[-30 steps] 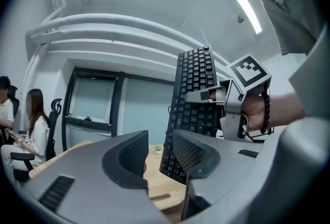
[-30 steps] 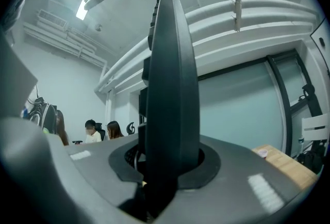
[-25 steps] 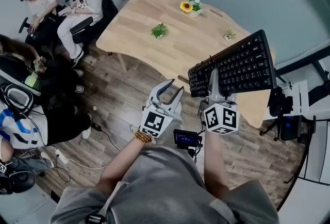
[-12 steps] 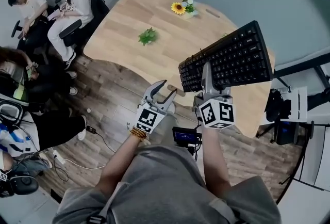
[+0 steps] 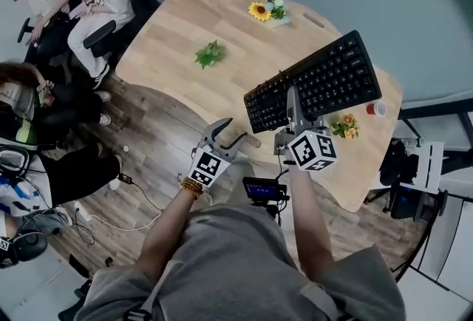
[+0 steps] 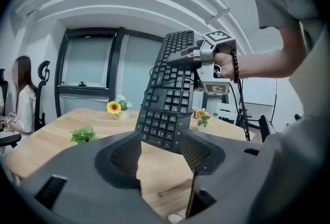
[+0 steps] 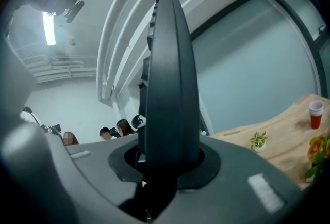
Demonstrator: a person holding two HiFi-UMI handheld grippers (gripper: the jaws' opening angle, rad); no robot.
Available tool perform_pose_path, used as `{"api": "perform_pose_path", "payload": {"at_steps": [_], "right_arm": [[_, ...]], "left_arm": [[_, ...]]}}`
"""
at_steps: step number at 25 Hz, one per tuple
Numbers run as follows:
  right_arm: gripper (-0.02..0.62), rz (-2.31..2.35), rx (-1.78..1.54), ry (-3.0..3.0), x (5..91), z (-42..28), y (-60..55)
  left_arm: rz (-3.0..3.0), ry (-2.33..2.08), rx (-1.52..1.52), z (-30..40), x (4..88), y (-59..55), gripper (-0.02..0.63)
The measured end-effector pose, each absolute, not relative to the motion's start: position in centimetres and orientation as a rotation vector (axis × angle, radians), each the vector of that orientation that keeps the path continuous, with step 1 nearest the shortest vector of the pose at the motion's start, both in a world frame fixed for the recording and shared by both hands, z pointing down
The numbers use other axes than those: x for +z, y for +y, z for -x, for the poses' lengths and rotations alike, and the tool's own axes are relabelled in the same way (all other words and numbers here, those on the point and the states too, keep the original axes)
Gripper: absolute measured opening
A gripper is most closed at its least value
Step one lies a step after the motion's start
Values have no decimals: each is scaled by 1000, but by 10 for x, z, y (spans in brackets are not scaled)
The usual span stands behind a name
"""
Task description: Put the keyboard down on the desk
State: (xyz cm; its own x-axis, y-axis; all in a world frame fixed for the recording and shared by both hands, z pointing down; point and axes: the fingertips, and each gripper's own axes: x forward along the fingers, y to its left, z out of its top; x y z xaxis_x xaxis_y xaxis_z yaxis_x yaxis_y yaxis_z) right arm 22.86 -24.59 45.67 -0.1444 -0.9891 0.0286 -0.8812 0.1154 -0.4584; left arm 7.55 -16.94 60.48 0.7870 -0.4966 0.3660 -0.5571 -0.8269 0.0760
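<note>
A black keyboard (image 5: 310,86) hangs tilted in the air over the wooden desk (image 5: 185,24), near its right end. My right gripper (image 5: 292,103) is shut on the keyboard's near long edge. In the right gripper view the keyboard (image 7: 170,78) stands edge-on between the jaws of my right gripper (image 7: 165,166). My left gripper (image 5: 233,131) is off the desk's front edge, left of the keyboard and apart from it; its jaws are opening with nothing between them. From the left gripper view, my left gripper (image 6: 160,148) looks at the keyboard (image 6: 167,99) and my right gripper (image 6: 203,55).
On the desk stand a sunflower pot (image 5: 267,10), a small green plant (image 5: 210,55), an orange flower pot (image 5: 344,126) and a red cup (image 5: 376,108). People sit on chairs (image 5: 111,24) at the far left. Cables (image 5: 111,227) lie on the wooden floor.
The keyboard, held by my right gripper, has shifted left and lower over the desk. The left gripper's jaws have spread wider. The red cup and orange flower pot have come into view.
</note>
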Motion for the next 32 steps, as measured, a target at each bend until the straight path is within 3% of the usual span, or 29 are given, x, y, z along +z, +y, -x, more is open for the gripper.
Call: {"api": "perform_pose_path", "payload": {"at_steps": [14,32], "right_arm": [[117,1814,-950,1934,590,-266,-298],[127,1741,-1318,1701,687,-278,-333]], "left_arm": [[-2737,-966,590,-84,610,-207,224],[-2385,-1024,846,-108,749,-210,247]]}}
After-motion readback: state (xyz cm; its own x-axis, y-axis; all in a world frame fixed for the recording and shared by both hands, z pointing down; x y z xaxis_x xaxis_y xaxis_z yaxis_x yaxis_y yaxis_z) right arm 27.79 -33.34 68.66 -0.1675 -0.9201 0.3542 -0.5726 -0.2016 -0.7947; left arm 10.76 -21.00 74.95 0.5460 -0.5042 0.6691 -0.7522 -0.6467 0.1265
